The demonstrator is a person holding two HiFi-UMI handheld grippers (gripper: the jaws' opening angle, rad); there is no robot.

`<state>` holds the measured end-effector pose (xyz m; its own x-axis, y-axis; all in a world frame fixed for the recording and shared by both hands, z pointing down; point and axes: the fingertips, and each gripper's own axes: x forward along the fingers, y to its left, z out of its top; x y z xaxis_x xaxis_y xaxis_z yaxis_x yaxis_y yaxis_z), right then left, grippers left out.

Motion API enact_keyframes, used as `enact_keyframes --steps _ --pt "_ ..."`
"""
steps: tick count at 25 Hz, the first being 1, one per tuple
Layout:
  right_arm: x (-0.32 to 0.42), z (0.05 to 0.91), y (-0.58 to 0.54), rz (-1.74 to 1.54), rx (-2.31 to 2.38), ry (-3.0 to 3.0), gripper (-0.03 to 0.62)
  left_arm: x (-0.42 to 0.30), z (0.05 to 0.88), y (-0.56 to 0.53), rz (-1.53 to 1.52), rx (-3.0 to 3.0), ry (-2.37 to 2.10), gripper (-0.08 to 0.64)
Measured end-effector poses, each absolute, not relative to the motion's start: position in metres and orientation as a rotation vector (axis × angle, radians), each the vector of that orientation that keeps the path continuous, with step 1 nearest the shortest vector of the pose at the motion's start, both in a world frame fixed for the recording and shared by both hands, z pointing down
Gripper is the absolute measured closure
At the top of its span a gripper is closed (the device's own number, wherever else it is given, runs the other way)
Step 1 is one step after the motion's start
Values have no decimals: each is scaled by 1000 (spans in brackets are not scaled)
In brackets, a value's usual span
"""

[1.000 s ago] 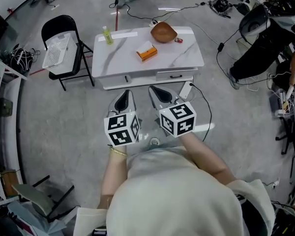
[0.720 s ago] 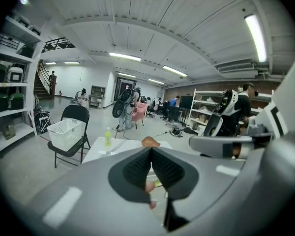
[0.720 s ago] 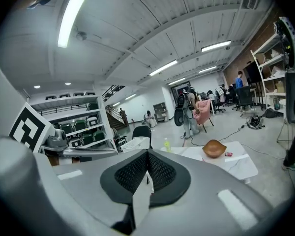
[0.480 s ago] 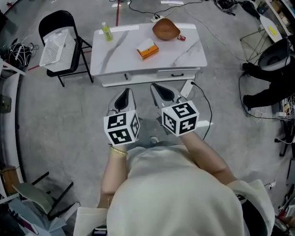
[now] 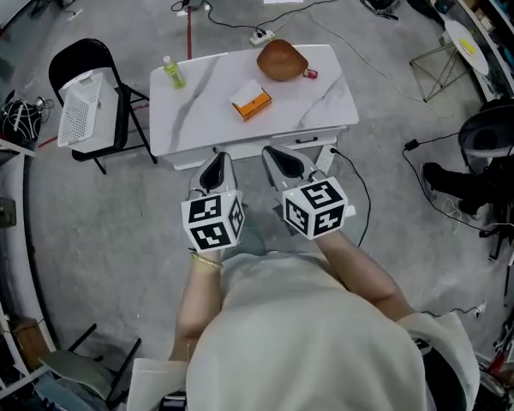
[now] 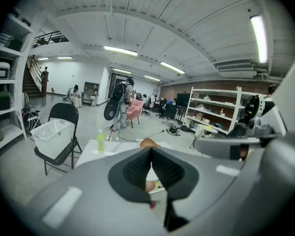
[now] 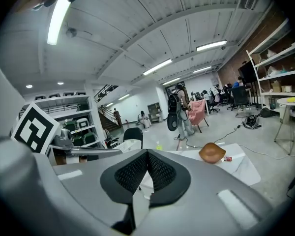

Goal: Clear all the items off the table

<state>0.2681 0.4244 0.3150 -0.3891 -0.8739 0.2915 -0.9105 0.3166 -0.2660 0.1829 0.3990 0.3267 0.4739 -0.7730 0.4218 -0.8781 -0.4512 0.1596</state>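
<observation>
Table (image 5: 325,92) closer now; left tongs (image 5: 216,166) and right tongs (image 5: 275,157) both clenched, empty.

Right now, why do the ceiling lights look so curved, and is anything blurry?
Left gripper view and right gripper view: wide-angle lenses bow the ceiling lights and blacken the corners. Head view: evenly lit, the table sharp.

No legible text or numbers; print on orange box (image 5: 251,104), label on bottle (image 5: 172,73) too small to read.
</observation>
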Motion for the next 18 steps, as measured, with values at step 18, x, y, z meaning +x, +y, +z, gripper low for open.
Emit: enact_keyframes --steps 18 --pt "248 331 288 673 1750 -2341 595 161 336 254 471 2386 -1260 551"
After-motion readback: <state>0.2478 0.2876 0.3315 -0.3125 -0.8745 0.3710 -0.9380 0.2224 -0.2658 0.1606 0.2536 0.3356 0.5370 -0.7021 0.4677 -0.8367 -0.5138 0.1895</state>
